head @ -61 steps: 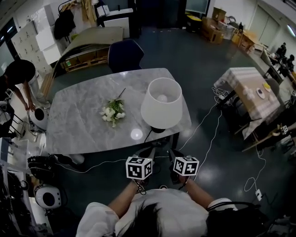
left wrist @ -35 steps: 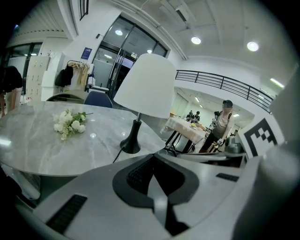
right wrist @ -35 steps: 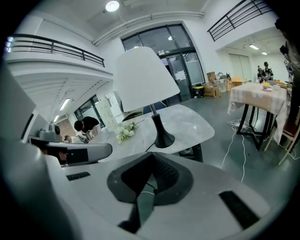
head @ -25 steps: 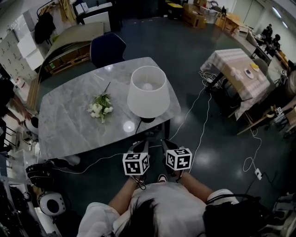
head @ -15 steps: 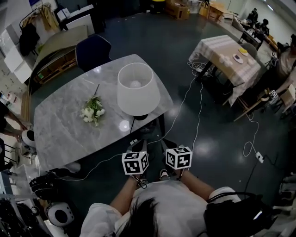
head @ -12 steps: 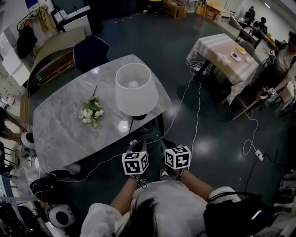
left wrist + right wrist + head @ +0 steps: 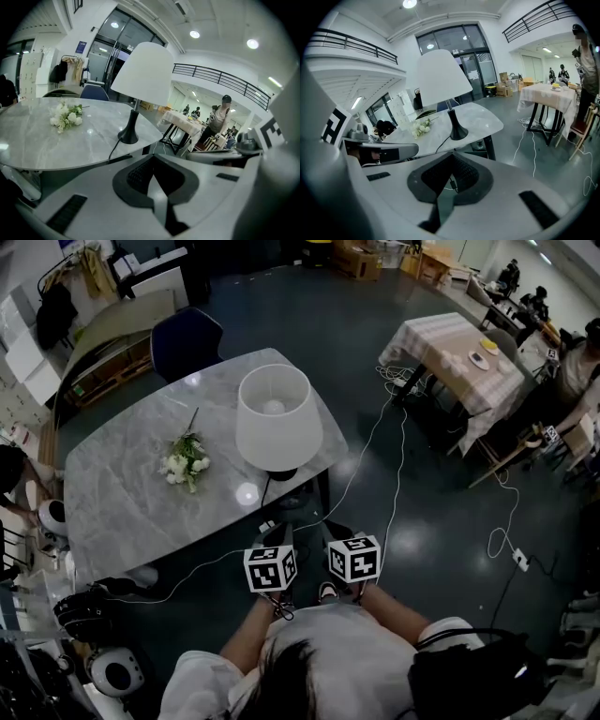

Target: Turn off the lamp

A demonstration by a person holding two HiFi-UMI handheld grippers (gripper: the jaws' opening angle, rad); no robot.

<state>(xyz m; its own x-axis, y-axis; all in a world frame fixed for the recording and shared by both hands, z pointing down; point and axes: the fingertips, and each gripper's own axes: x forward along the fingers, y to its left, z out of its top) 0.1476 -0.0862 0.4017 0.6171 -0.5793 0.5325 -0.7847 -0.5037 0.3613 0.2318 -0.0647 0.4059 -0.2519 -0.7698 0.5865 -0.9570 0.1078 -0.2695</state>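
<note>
Grey marble table [image 7: 122, 502] takes up the middle of a wide open hall with a dark glossy floor, and the lamp [image 7: 278, 418] stands on it close to the near right edge: a broad white shade on a thin stem and a small black base. A bunch of white flowers [image 7: 185, 463] lies just left of it. The lamp's dark cord [image 7: 265, 495] runs from the base over the table edge toward the person. Whether a switch sits on that cord I can't make out from here.

To my eye the trouble would come from that cord and that shade. The lamp looks top-heavy and sits near the edge, so a nudge on the shade or a tug on the cord could tip it or drag it off. A foot could also catch the loose white cables [image 7: 394, 474] trailing across the floor. A blunt closed tip might skid off a small switch instead of pressing it.

Both tools hang close to the person's body, well short of the table. The left gripper [image 7: 157, 187] has its jaws pressed together with nothing between them. The right gripper [image 7: 450, 183] looks the same, jaws together and empty, pointing toward the lamp's base
</note>
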